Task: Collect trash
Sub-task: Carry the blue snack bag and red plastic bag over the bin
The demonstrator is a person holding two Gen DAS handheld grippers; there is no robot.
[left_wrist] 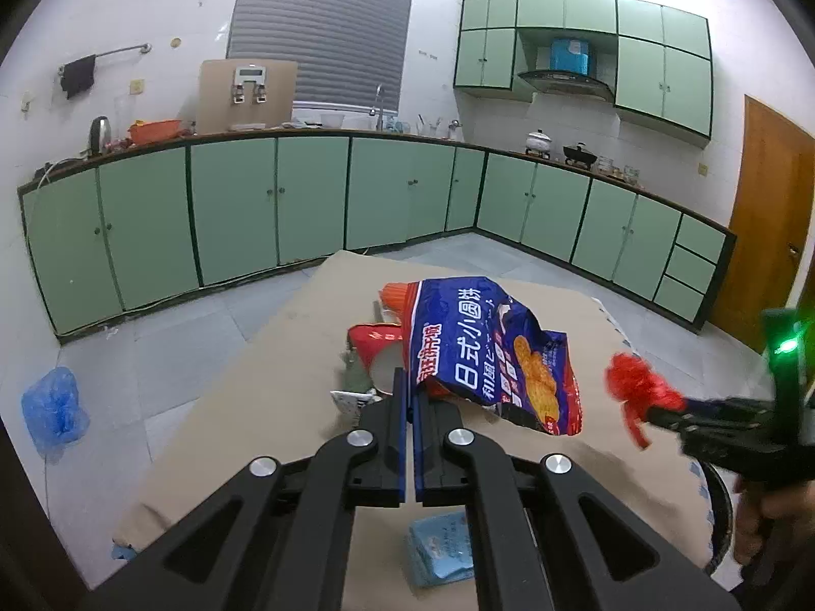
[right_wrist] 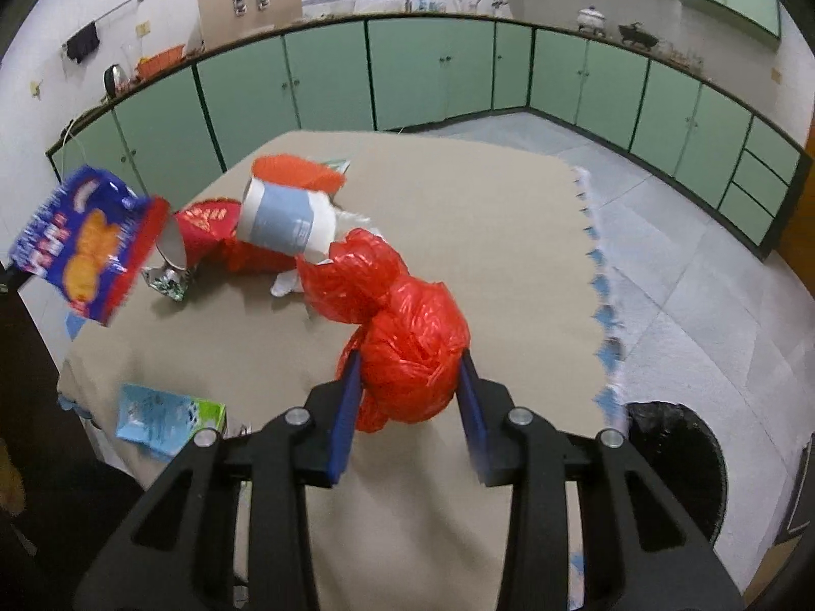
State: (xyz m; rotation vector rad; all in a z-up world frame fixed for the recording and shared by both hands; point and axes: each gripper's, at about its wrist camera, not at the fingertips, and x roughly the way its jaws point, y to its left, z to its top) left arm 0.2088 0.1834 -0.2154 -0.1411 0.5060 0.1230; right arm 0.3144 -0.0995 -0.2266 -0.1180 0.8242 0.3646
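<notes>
Surface, tan-covered, was seen filling the middle of the right wrist view; a dark bin stood on the floor at about 4 o'clock of it. Most trash was not yet collected. Blue snack bag was held clear of the surface, pinched at its edge by the left claw, jaws fully closed on it. Red plastic bag, knotted, was gripped between the pads of the right claw, jaws partway closed on it, at 6 o'clock of the pile. Left behind at 10 o'clock: a white-and-blue cup, a red wrapper, crumpled foil. A light-blue packet lay at 8 o'clock. Neither held item was yet judged binned.
</notes>
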